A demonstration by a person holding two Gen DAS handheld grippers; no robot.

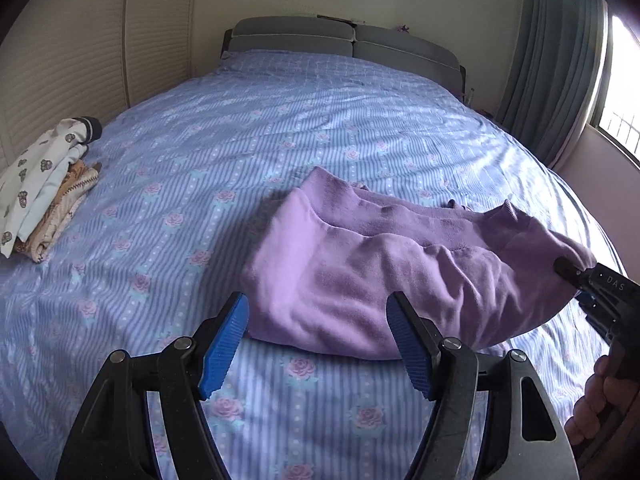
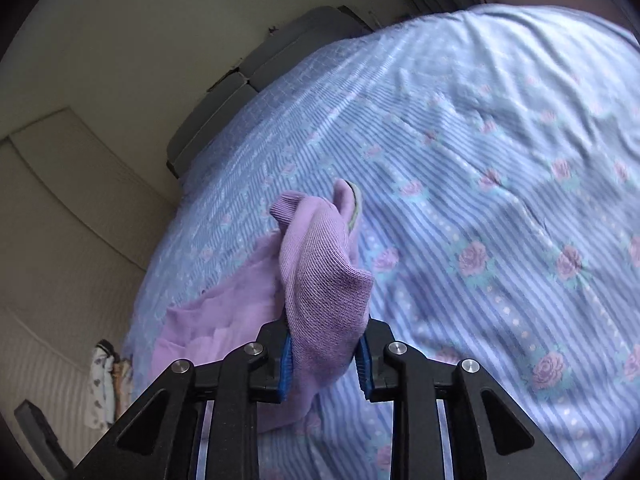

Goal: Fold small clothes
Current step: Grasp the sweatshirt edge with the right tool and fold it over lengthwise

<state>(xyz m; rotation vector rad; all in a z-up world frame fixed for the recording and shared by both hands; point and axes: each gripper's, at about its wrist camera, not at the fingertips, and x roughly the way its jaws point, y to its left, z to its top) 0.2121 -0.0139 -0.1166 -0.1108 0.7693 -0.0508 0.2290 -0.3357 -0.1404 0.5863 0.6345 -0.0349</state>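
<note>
A small lilac knit garment lies partly folded on the bed, its right end lifted. My left gripper is open and empty, just in front of the garment's near left edge. My right gripper is shut on the garment's right end and holds it above the bed; it shows at the right edge of the left wrist view. The rest of the garment hangs down to the left.
The bed has a blue striped cover with roses. A pile of folded small clothes lies at its left edge. A grey headboard is at the far end, a curtain and window to the right.
</note>
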